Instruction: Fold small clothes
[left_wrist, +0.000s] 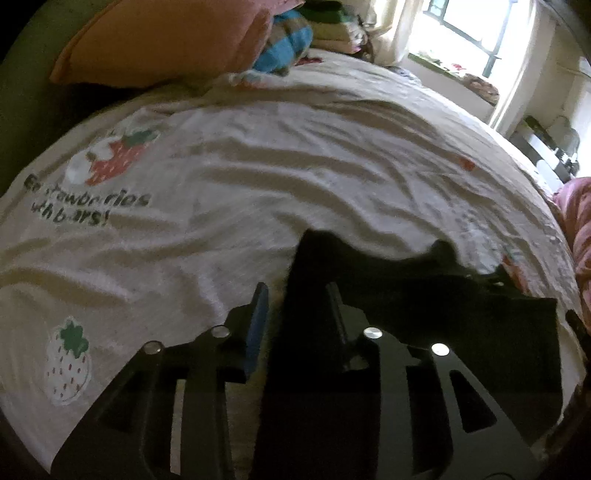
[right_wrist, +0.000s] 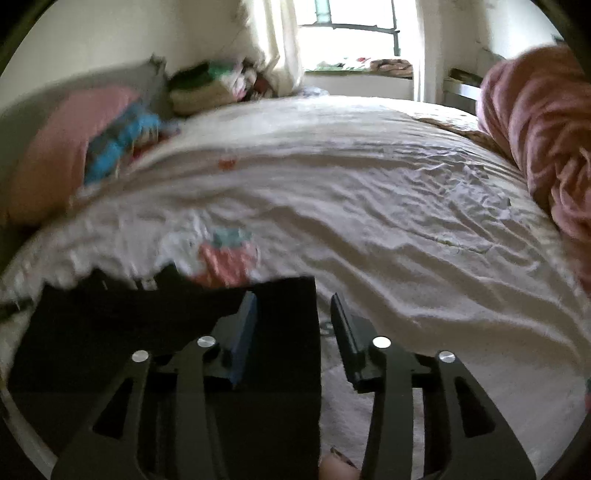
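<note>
- On the strawberry-print bedsheet (left_wrist: 229, 192) lies the black garment (left_wrist: 461, 306) — near edge, rumpled.
- Left gripper (left_wrist: 297, 295): fingers apart, dark cloth running between them (grip unclear).
- Right gripper (right_wrist: 293, 306) — jaws spread over the garment's right edge.

Black linkage gripper (left_wrist: 295, 306), blue pads (left_wrist: 258, 325), silver pins (left_wrist: 372, 333)

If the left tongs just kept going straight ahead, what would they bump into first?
Probably the black garment: a strip of it already lies between the left tongs. Past it comes the wrinkled strawberry-print bedsheet. Depth is hard to judge through this fisheye view.
</note>
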